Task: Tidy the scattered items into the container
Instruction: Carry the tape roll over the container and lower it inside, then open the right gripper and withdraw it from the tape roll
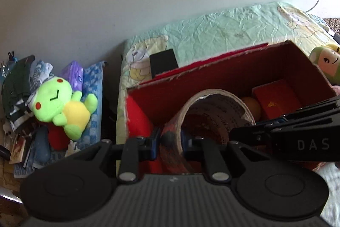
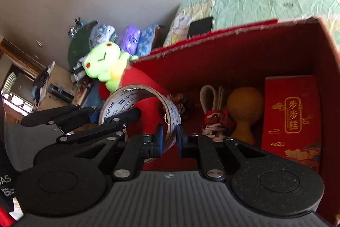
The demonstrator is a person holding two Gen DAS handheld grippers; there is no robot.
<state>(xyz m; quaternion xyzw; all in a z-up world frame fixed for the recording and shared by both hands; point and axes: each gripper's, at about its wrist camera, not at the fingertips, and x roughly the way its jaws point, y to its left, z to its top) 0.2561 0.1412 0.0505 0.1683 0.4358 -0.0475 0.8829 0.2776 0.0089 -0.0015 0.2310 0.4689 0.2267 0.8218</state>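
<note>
Both grippers hold the same thing: a roll of brown packing tape with printed lettering on its inner face, poised over the open red cardboard box that serves as the container. The left gripper is clamped across the band of the roll at its near edge, one blue-padded finger outside and one inside the ring. The right gripper pinches the band in the same way on the opposite side, and each tool shows in the other's view as a dark arm reaching to the roll. Inside the box lie a flat red packet with gold lettering, a yellow-orange gourd-shaped object and a small bundle of pale cord wrapped in patterned cloth, along with a red lump at the left end. The step in hand looks to be lowering and releasing the roll. To do it well, the person should probably aim for the bare floor between the red lump and the gourd, bring the roll low before letting go so it cannot roll or bounce out, and part one pair of fingers first. The inner finger should lift clear of the ring, since dragging it could tip the roll back out. A green and yellow plush frog sits outside the box to the left.
</note>
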